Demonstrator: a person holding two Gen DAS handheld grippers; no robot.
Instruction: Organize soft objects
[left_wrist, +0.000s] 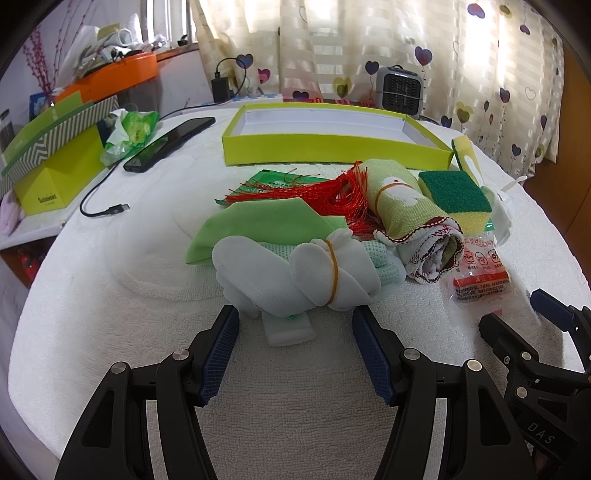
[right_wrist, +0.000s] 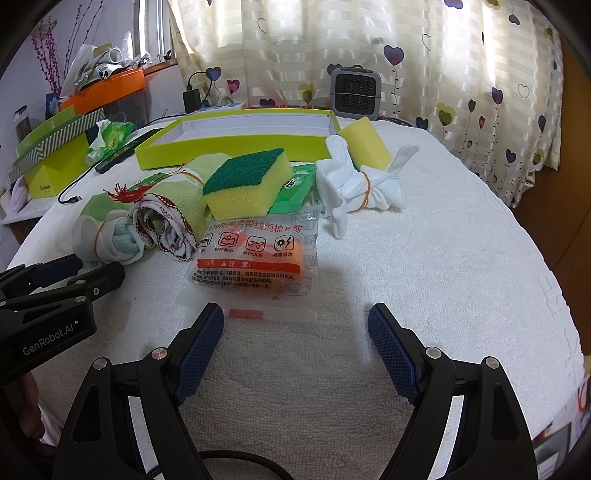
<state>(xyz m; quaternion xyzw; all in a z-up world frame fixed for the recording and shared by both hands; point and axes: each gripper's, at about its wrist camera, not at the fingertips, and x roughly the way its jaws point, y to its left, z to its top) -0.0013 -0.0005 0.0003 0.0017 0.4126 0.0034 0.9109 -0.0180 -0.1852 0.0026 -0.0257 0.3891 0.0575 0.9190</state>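
Observation:
A pile of soft things lies mid-table before a shallow yellow-green tray (left_wrist: 332, 149) (right_wrist: 229, 146). Nearest my open left gripper (left_wrist: 293, 328) is a white sock bundle (left_wrist: 295, 275) held by a rubber band, on a green cloth (left_wrist: 258, 225). Behind are a rolled green towel (left_wrist: 406, 206) (right_wrist: 177, 206), a red tassel (left_wrist: 332, 194), and a yellow-green sponge (left_wrist: 456, 195) (right_wrist: 245, 184). My open right gripper (right_wrist: 295, 328) is just short of a clear earplug packet (right_wrist: 258, 266) (left_wrist: 480, 275). A second white sock bundle (right_wrist: 358, 188) and a yellow sponge (right_wrist: 364, 142) lie farther back.
A phone (left_wrist: 170, 142) with a black cable (left_wrist: 103, 206) lies at the left. A yellow-green box (left_wrist: 55, 177) and an orange bin (left_wrist: 110, 74) stand at the far left. A small grey heater (left_wrist: 400, 88) stands behind the tray. A white block (left_wrist: 290, 328) lies under the socks.

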